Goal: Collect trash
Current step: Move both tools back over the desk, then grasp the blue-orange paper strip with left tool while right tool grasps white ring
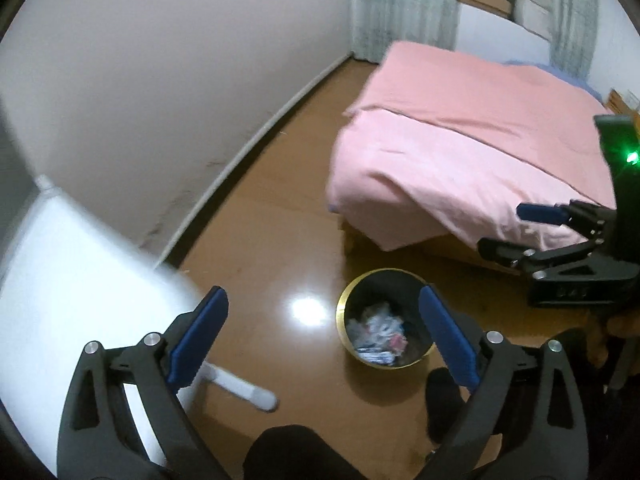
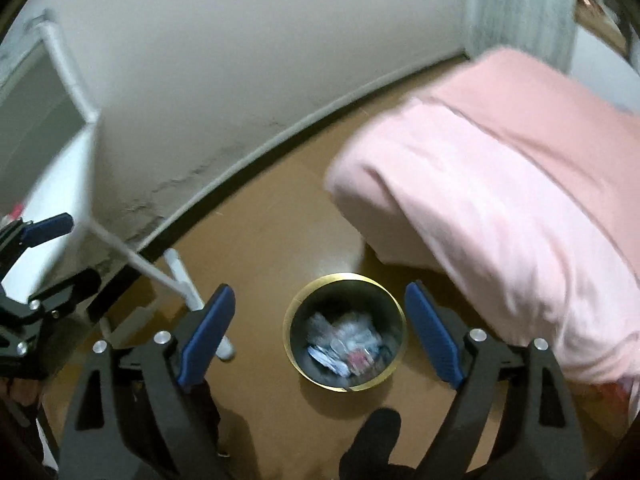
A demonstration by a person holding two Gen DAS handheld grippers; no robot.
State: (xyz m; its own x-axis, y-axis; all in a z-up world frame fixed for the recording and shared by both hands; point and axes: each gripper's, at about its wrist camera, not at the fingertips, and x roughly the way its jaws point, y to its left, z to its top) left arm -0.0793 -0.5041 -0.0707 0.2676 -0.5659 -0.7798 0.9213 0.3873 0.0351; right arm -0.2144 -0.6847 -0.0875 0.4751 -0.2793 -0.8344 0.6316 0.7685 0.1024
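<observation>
trash (image 2: 347, 350) lies in the gold-rimmed bin (image 2: 296, 312); both tongs hover empty.

Black tongs (image 1: 322, 336) – blue ribbed pads (image 1: 200, 336), silver pivot bolts (image 1: 152, 338), triangular cut-outs

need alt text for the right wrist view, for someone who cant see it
An open, empty right gripper with blue pads points down at a round black bin with a gold rim, holding crumpled trash, on a brown wooden floor. A pink-covered bed lies right; the left gripper shows at the left edge.
</observation>
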